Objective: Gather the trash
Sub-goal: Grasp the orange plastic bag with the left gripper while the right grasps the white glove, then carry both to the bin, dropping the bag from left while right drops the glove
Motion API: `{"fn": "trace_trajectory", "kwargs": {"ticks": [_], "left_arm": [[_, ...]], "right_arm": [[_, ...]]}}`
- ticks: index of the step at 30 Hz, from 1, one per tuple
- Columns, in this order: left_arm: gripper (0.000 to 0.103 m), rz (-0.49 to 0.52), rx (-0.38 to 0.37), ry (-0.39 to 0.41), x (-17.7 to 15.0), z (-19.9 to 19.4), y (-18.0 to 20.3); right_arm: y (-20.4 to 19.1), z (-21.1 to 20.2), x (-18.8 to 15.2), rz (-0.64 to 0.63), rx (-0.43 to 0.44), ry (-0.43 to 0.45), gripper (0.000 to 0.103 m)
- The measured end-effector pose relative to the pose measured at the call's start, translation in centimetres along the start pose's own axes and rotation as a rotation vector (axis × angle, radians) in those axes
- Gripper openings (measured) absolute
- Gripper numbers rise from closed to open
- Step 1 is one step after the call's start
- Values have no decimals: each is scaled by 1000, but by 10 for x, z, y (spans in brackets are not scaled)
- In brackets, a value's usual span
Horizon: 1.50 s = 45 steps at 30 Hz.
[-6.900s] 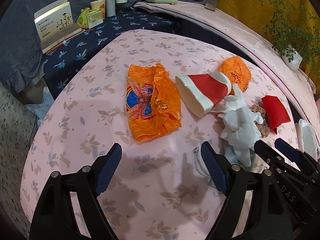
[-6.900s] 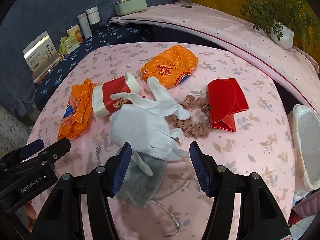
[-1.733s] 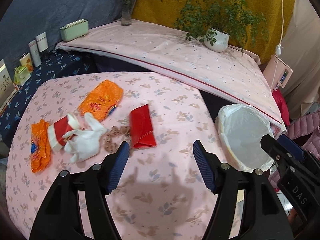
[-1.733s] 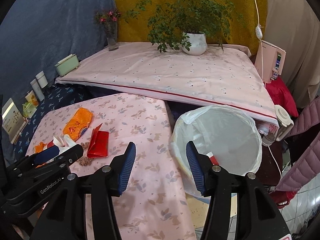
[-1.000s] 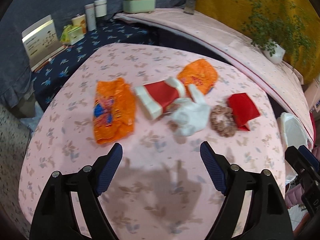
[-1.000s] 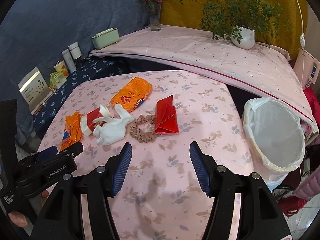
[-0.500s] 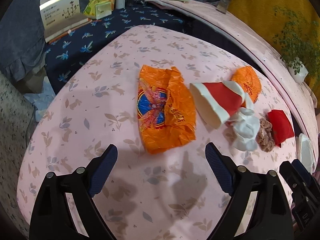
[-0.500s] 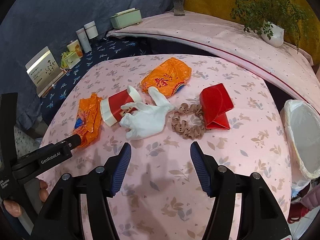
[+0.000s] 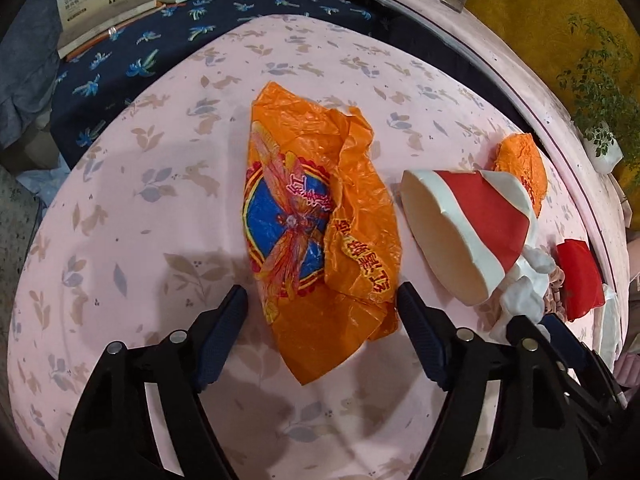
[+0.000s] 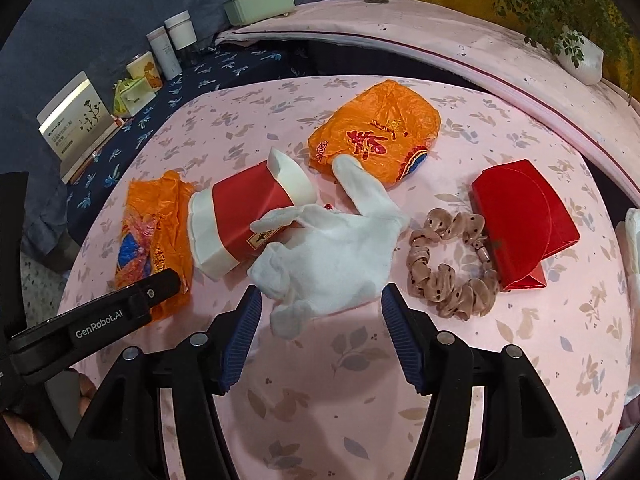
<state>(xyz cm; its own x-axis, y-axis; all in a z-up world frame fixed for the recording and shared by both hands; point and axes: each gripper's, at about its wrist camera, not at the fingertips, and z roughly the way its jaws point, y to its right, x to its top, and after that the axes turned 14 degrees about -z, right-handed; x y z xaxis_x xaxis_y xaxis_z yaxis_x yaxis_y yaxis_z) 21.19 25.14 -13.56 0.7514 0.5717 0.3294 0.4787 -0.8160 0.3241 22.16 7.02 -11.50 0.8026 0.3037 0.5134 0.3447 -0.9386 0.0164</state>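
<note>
1. The left gripper (image 9: 322, 312) points steeply down over the counter (image 9: 120, 216), which wears a pink leaf-print cloth. Its jaws stand apart with nothing pressed between the pads; they have just been closing somewhat.
2. The flattened orange wrapper (image 9: 316, 220) lies straight ahead of the left gripper, its near corner reaching in between the two fingers without touching either pad.
3. Ahead and to the right of that gripper a red-and-white paper cup (image 9: 468, 232) lies on its side, mouth toward the wrapper.
4. The right gripper (image 10: 320, 328) is also spread, gripping nothing.
5. The white glove (image 10: 332, 252) lies directly ahead of the right gripper, its near edge just between the fingertips, one finger draped over the cup.
6. To the right of the right gripper sit a tan scrunchie (image 10: 452, 264) and a red folded box (image 10: 520, 224), touching each other.
7. Farther ahead of it lies a second orange bag (image 10: 380, 132).
</note>
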Motion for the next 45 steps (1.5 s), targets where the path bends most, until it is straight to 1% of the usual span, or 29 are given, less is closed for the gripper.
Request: {"fn": "trace_trajectory", "kwargs": {"ticks": [1,2,3,4,5,8,10,16,23,28,33,38,45], "left_arm": [[61,7,-5,1,-1,0,1],[54,12,-10,2,-1,-1,1],[51,17,-20,-2,-2,-1,2],[43,23,-29,-6,-3,-1,3],[36,28,-34,-7,-5,-2,4],[26,32,-46,-10,-9,-7,6],[24,31,-59,-10,-12,-14,7],[23,46,-88,22,-26,-45,15],[23,112,-137,65,-51,-87,48],[23,183,-178,84,-74,-112,83],[23,262,-219,86,-99,-128,124],[23,340,-249,87,-122,-138,164],[23,428,-282,65,-153,-140,212]], "right_arm": [[1,2,-1,-1,3,-4,56],[1,6,-2,-1,7,-13,46],[1,9,-3,-3,14,-26,40],[1,12,-4,-3,21,-38,27],[1,14,-5,-1,25,-42,17],[0,9,-9,-3,28,-35,9],[0,1,-11,-9,25,-23,8],[9,-38,-18,5,17,40,7],[31,-96,-27,34,-3,130,7],[53,-134,-34,55,-40,193,7],[88,-166,-44,99,-85,237,7],[124,-190,-58,152,-130,268,7],[172,-213,-81,220,-189,293,7]]}}
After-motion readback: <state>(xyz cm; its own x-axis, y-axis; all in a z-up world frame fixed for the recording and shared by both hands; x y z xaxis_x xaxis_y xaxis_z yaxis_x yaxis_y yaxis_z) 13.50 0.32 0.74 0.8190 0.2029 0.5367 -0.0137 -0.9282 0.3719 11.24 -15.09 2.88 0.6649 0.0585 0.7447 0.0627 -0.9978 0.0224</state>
